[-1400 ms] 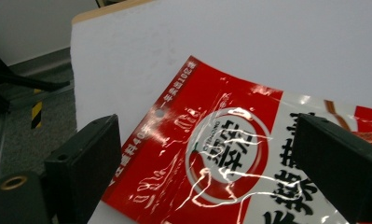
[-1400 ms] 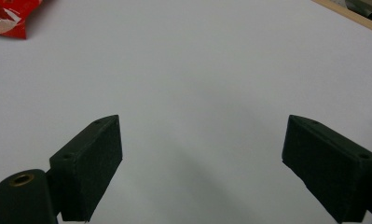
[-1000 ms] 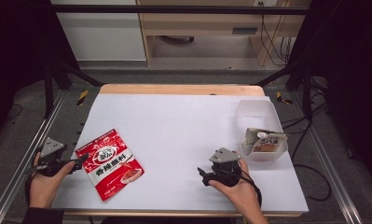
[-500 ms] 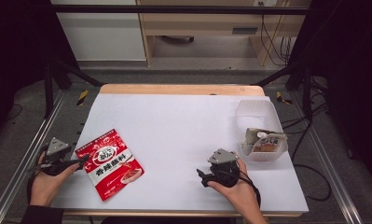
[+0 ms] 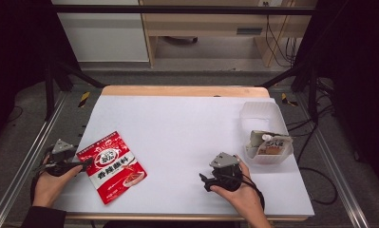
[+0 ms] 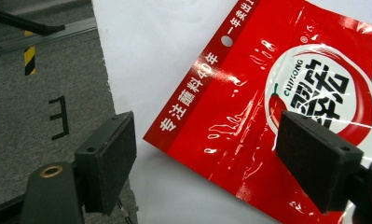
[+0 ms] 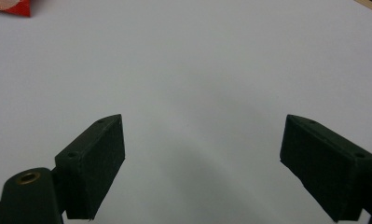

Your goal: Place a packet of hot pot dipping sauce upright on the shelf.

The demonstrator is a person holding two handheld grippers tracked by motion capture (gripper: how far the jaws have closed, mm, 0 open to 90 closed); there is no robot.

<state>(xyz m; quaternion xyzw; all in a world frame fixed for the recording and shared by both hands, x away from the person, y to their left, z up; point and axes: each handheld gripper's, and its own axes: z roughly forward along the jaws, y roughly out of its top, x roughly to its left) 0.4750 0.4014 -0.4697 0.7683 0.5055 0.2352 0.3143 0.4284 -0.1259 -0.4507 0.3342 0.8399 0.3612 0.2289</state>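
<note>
At the near left edge of the white surface [image 5: 187, 128], the left claw [image 5: 78, 166] sits in the person's left hand [image 5: 52, 183], pointing right at the red seasoning packet [image 5: 112, 165]. The high view shows the claw's tips just at the packet's left edge but not how far apart its jaws stand. The left gripper view settles that: the jaws are spread wide, with the packet's [image 6: 286, 112] near-left corner lying flat between them and neither pad closed on it. That view also shows the packet's white lettering, its hang hole and the grey floor [image 6: 39, 88] beyond the surface's edge.

Toward the near right, well apart from the packet, the right claw [image 5: 207, 181] rests in the right hand [image 5: 241, 194], pointing left. The right gripper view shows its jaws wide apart over bare white surface, holding nothing, with a sliver of the red packet [image 7: 11, 6] in its far-left corner.

At the far right, the high view shows a clear plastic tub [image 5: 260, 114] with small packets [image 5: 269, 143] in its near end.
</note>
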